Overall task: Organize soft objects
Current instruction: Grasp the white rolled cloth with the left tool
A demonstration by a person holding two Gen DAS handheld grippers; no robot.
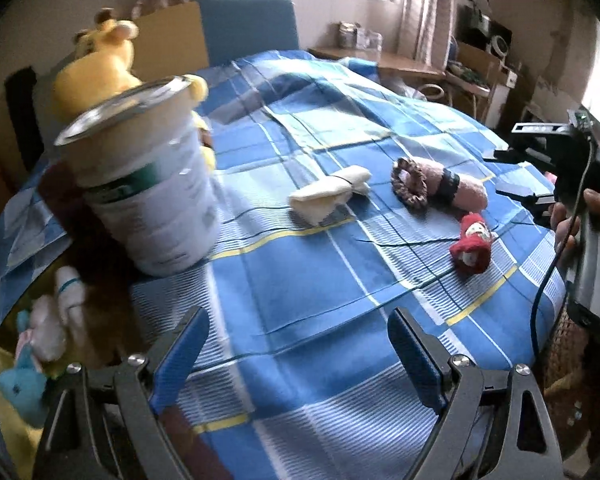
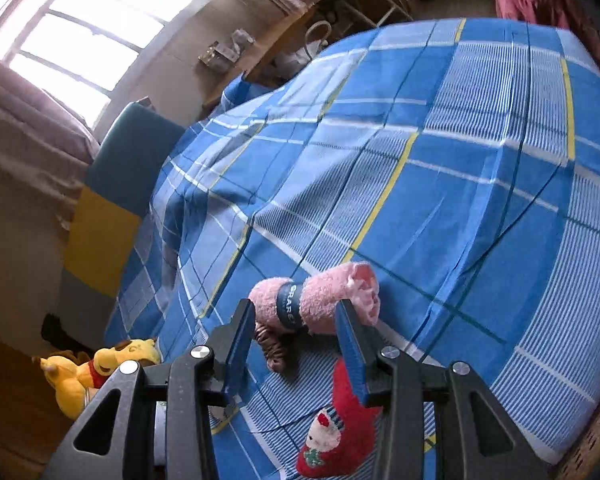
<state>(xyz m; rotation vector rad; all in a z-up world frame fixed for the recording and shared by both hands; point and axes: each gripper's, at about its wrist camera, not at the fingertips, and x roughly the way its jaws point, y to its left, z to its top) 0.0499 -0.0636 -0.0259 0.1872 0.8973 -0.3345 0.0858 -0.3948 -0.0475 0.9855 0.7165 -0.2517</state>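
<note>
On the blue checked bedsheet (image 1: 300, 288) lie a cream rolled cloth (image 1: 332, 196), a brown scrunchie (image 1: 410, 188), a pink rolled towel (image 1: 466, 188) with a dark band, and a red sock (image 1: 472, 248) with a cartoon face. My left gripper (image 1: 298, 332) hovers open over bare sheet near the front edge, nothing between its fingers. A hand (image 1: 580, 216) holds my right gripper (image 1: 500, 174) just right of the pink towel. In the right wrist view that gripper (image 2: 296, 316) stands partly open above the scrunchie (image 2: 272, 348), with the towel (image 2: 320, 300) just past its tips and the sock (image 2: 336, 432) below.
A white tin can (image 1: 152, 184) stands at the left of the bed, a yellow plush (image 1: 100, 64) behind it. Small blue and pink plush toys (image 1: 20, 388) lie at the lower left. A blue chair back (image 1: 248, 28) and a wooden desk (image 1: 400, 64) stand beyond.
</note>
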